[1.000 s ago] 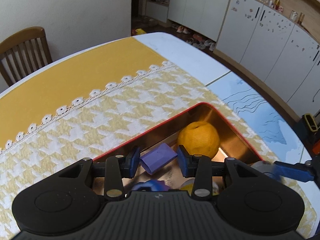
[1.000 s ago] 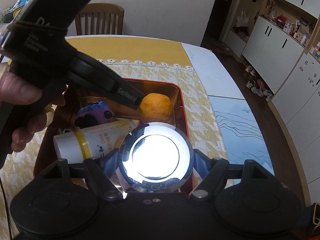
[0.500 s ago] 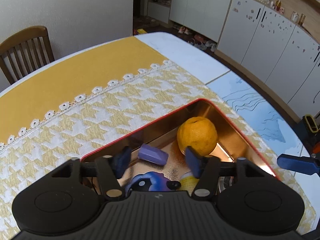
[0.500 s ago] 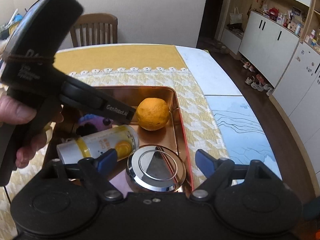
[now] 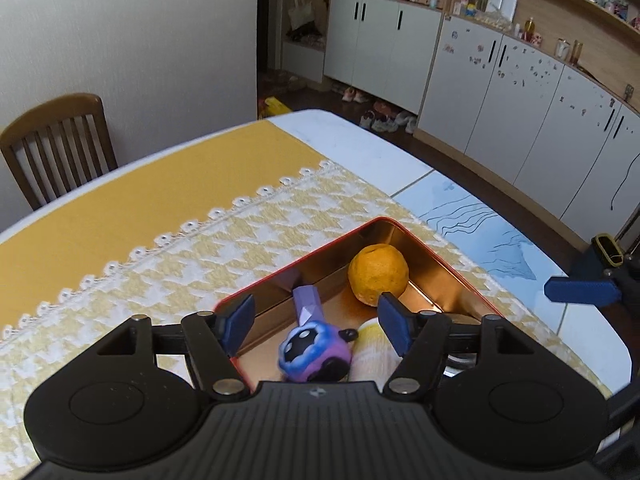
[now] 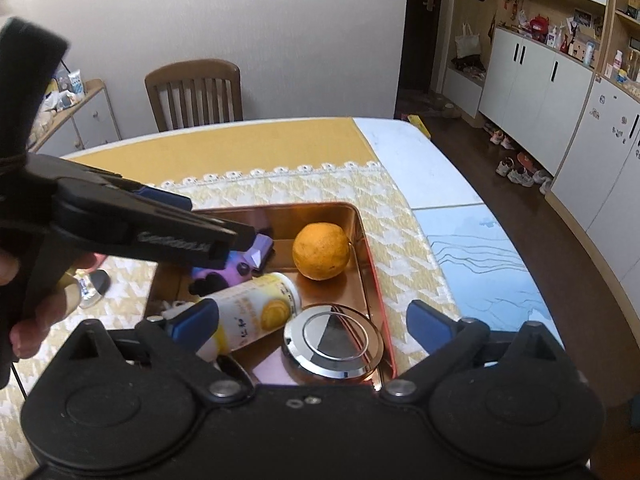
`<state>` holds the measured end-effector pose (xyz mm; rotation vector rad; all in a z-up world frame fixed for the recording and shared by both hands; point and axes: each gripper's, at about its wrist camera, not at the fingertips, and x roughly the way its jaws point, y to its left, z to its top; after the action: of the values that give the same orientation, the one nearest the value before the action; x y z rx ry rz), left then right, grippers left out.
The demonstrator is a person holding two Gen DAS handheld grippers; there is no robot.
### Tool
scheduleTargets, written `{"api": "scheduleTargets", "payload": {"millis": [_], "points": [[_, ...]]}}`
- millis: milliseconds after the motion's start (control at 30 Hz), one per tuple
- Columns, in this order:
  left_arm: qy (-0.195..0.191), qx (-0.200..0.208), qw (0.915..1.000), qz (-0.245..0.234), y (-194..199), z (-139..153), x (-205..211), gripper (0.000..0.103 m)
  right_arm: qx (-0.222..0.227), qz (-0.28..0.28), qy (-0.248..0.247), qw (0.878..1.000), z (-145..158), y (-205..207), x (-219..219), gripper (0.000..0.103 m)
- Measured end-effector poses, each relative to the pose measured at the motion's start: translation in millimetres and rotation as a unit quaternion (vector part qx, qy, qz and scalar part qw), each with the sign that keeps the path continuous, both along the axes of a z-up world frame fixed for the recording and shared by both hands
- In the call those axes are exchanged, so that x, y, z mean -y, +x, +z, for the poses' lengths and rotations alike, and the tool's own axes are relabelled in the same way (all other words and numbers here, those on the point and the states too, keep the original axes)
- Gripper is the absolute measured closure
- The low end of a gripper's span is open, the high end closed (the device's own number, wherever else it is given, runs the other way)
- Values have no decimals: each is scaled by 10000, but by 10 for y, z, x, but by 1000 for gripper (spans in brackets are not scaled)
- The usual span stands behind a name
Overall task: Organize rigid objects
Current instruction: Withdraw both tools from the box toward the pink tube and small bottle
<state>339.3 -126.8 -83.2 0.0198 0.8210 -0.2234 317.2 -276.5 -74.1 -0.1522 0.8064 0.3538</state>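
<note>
Now both of my tongs are standing released over the red-rimmed tin (image 6: pixel 370 240), with everything lying inside it.

I am looking at the chrome round lid (image 6: pixel 333 340) sitting in the tin's near right corner, the yellow bottle (image 6: pixel 256 312) lying on its side just beside it, the purple toy (image 5: pixel 316 354) behind that, the purple block (image 5: pixel 306 300) further in, and the orange (image 6: pixel 321 251) resting near the far wall. My right gripper (image 6: pixel 312 320) has just been opening and is hanging wide above the lid, pads clear of it; my left gripper (image 5: pixel 316 318) has just been opening too, nothing pressed between its pads. I am judging that the orange or the bottle could roll if I clip the tin while lifting away, and the tin could skid on the houndstooth cloth (image 5: pixel 200 256).
</note>
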Motion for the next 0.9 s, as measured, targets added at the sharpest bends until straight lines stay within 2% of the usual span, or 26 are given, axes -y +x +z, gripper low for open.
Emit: {"api": "scheduleTargets", "payload": {"millis": [167, 267, 467, 667, 767, 900], "points": [[22, 244, 9997, -29, -266, 173, -166, 33, 133, 89, 85, 9998, 150, -147, -55, 0], [54, 437, 9990, 76, -425, 269, -310, 20, 220, 183, 131, 9995, 233, -247, -117, 0], [39, 565, 9974, 451, -614, 344, -677, 19, 369, 369, 294, 9982, 348, -427, -352, 0], [230, 773, 9935, 806, -726, 298, -1092, 19, 457, 743, 365, 9955, 365, -578, -752, 0], [328, 740, 9925, 921, -731, 232, -1301, 19, 443, 847, 369, 9947, 314, -609, -975, 0], [272, 627, 9922, 1044, -701, 99, -1545, 19, 305, 970, 441, 9938, 206, -627, -1275, 0]]}}
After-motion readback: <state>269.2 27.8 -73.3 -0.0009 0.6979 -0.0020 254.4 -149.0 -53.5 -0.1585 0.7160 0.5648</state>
